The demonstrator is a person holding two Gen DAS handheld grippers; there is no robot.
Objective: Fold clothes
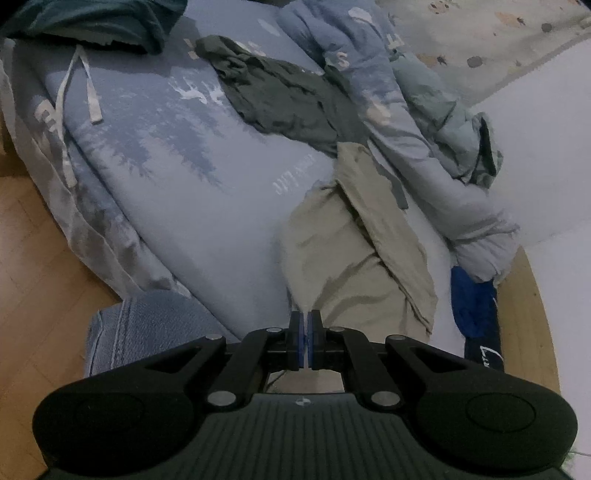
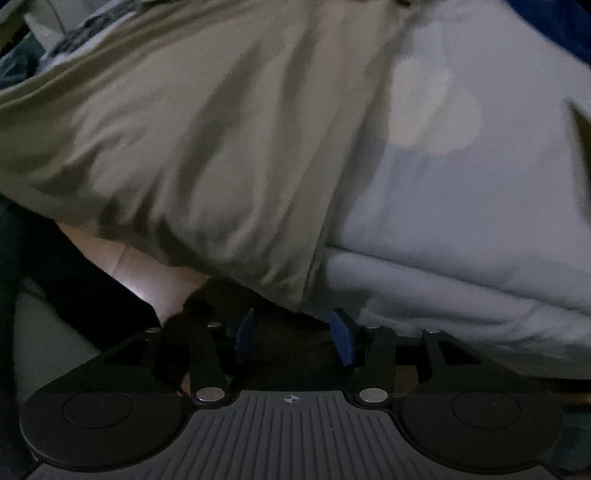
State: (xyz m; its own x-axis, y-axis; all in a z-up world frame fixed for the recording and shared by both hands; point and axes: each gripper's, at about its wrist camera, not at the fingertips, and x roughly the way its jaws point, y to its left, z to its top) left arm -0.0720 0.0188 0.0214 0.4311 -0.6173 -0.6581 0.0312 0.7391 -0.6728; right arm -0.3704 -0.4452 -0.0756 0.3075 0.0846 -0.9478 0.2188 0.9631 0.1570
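A crumpled beige garment (image 1: 354, 251) lies on the blue printed bed sheet (image 1: 177, 147), and its near corner tapers into my left gripper (image 1: 306, 317), which is shut on that edge. Farther up the bed lies a rumpled dark green garment (image 1: 284, 99). In the right wrist view the same beige garment (image 2: 207, 129) fills the upper left, and its hem hangs just above my right gripper (image 2: 293, 325). That gripper stands open, its blue pads apart with only dark shadow between them. Pale sheet (image 2: 461, 184) lies to its right.
A bunched blue-grey duvet (image 1: 424, 122) runs along the bed's right side, beside a white wall (image 1: 546, 147). A teal garment (image 1: 92, 22) sits at the far left corner. A bright blue item (image 1: 474, 306) and denim fabric (image 1: 147, 325) lie near the bed's near edge. Wooden floor (image 1: 33, 258) lies to the left.
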